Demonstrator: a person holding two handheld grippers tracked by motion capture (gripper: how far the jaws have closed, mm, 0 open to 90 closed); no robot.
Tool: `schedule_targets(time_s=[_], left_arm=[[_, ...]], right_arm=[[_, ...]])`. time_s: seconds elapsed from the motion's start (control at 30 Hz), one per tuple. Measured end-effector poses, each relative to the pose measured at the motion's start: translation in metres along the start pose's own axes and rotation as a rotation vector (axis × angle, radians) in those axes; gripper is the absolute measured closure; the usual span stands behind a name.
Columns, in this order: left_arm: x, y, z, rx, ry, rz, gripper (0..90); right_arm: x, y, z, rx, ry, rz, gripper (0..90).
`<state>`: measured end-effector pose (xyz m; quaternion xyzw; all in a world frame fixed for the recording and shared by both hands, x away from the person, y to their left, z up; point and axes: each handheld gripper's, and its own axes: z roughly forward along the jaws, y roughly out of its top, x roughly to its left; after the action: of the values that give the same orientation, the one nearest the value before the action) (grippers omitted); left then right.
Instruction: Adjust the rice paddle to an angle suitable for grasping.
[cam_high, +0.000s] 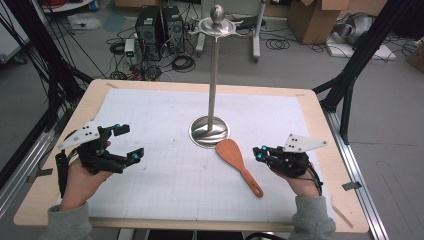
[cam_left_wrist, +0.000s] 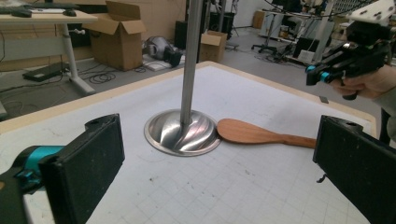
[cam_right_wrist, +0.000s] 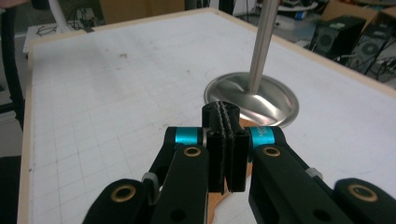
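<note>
The right gripper (cam_high: 259, 153) hung clenched and empty above the wooden spatula (cam_high: 239, 166) (left gripper (cam_high: 128, 143) released); it had to reopen and straddle the handle squarely.

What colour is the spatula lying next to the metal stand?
Reddish-brown wood; the spatula shows best in the left gripper view.

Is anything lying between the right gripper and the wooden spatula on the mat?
Nothing visible does. The right gripper, jaws shut and empty, sits just right of the wooden spatula, with only bare mat between them in the high view. The metal stand touches the spatula's far blade end, away from the gripper's side.
</note>
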<state>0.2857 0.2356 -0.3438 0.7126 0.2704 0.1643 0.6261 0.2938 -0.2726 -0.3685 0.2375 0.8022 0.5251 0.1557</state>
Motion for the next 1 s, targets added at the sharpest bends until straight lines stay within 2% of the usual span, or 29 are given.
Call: schedule_targets(time_s=[0.47,0.5,0.53,0.63,0.9,1.0], left_arm=[[0.002,-0.002,0.003,0.008,0.004,-0.006,2.5],[0.003,-0.002,0.003,0.01,0.001,-0.007,2.5],[0.002,-0.003,0.004,0.009,0.004,-0.01,2.5],[0.003,-0.003,0.004,0.011,0.003,-0.009,2.5],[0.005,-0.004,0.006,0.015,0.004,-0.014,2.5],[0.005,-0.004,0.006,0.015,0.005,-0.013,2.5]], right_arm=[[0.005,-0.018,0.032,0.084,0.061,0.018,89.2],[0.006,-0.02,0.034,0.101,0.069,0.027,89.2],[0.008,-0.021,0.04,0.126,0.073,0.015,89.2],[0.01,-0.023,0.044,0.137,0.08,0.017,89.2],[0.011,-0.038,0.06,0.232,0.094,0.049,89.2],[0.011,-0.04,0.062,0.245,0.101,0.059,89.2]])
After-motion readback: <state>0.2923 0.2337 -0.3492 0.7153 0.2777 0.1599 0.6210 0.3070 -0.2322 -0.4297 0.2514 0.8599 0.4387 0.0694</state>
